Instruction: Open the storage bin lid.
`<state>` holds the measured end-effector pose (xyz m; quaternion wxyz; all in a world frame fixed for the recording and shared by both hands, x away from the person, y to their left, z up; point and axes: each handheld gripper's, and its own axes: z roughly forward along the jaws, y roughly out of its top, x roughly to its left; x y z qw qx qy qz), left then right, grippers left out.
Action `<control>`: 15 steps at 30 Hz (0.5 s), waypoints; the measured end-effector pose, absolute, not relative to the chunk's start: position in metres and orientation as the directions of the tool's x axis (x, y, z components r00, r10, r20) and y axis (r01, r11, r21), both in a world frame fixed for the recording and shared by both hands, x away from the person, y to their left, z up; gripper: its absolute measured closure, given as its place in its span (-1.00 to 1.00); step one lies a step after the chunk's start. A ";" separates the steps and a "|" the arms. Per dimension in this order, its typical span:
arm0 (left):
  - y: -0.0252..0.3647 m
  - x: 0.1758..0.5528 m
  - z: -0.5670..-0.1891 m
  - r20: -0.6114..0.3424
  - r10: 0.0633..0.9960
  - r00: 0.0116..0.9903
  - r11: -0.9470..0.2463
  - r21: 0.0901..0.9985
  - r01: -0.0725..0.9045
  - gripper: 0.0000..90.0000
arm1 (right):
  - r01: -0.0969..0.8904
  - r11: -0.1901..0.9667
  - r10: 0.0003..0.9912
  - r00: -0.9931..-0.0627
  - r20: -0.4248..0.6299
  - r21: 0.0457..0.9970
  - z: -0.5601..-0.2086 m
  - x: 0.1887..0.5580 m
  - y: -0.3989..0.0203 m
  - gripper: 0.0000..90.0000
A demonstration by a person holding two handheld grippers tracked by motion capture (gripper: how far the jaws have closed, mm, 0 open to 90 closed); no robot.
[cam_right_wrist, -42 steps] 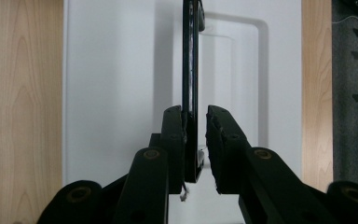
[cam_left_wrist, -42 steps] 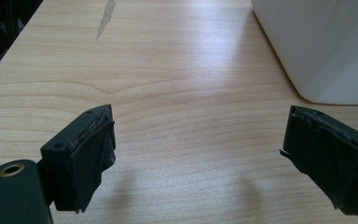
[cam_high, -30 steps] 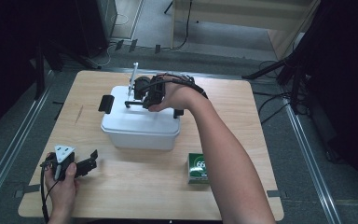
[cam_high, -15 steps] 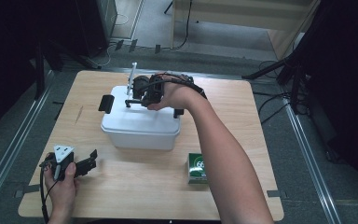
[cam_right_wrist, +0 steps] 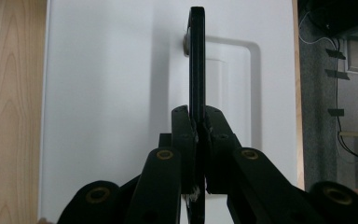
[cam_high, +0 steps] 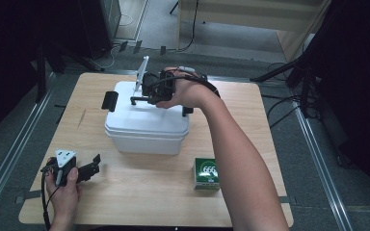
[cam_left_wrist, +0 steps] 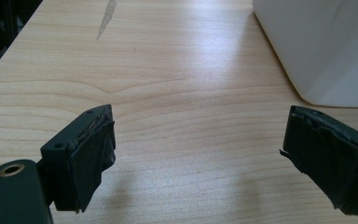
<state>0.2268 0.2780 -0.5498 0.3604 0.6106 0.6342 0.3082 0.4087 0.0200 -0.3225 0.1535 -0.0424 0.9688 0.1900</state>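
Note:
A white lidded box (cam_high: 147,127) stands in the middle of the wooden table (cam_high: 139,197). Its thin black lid handle (cam_right_wrist: 196,60) is swung upright, seen edge-on in the right gripper view. My right gripper (cam_high: 146,98) reaches down over the lid (cam_right_wrist: 107,70) and is shut on that handle, with both pads pressed against it (cam_right_wrist: 198,133). My left gripper (cam_high: 94,164) rests in a hand at the table's front left, open with nothing between its fingers (cam_left_wrist: 198,154). The box's near corner (cam_left_wrist: 321,46) lies ahead and to the right of it.
A small green carton (cam_high: 206,173) marked 666 lies on the table in front of the box's right end. Black latches sit at the box's left end (cam_high: 109,101) and right end (cam_high: 187,111). Cables and stands lie on the floor beyond the table.

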 end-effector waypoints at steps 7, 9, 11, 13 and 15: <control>0.278 0.227 -0.550 -0.082 0.997 0.006 0.065 0.829 0.555 -0.79 | -0.132 0.922 -0.006 -0.945 -0.327 0.363 -0.311 0.406 0.008 0.90; 0.278 0.227 -0.550 -0.080 0.997 0.004 0.065 0.830 0.553 -0.78 | -0.142 0.917 -0.011 -0.943 -0.332 0.373 -0.308 0.407 0.004 0.90; 0.278 0.227 -0.550 -0.079 0.997 0.004 0.063 0.830 0.553 -0.78 | -0.142 0.916 -0.009 -0.942 -0.334 0.375 -0.306 0.407 0.001 0.90; 0.278 0.227 -0.550 -0.078 0.997 0.004 0.062 0.831 0.553 -0.78 | -0.143 0.917 -0.010 -0.942 -0.337 0.373 -0.305 0.407 -0.003 0.90; 0.278 0.227 -0.550 -0.077 0.997 0.006 0.061 0.829 0.556 -0.78 | -0.143 0.919 -0.010 -0.940 -0.340 0.368 -0.304 0.406 -0.006 0.90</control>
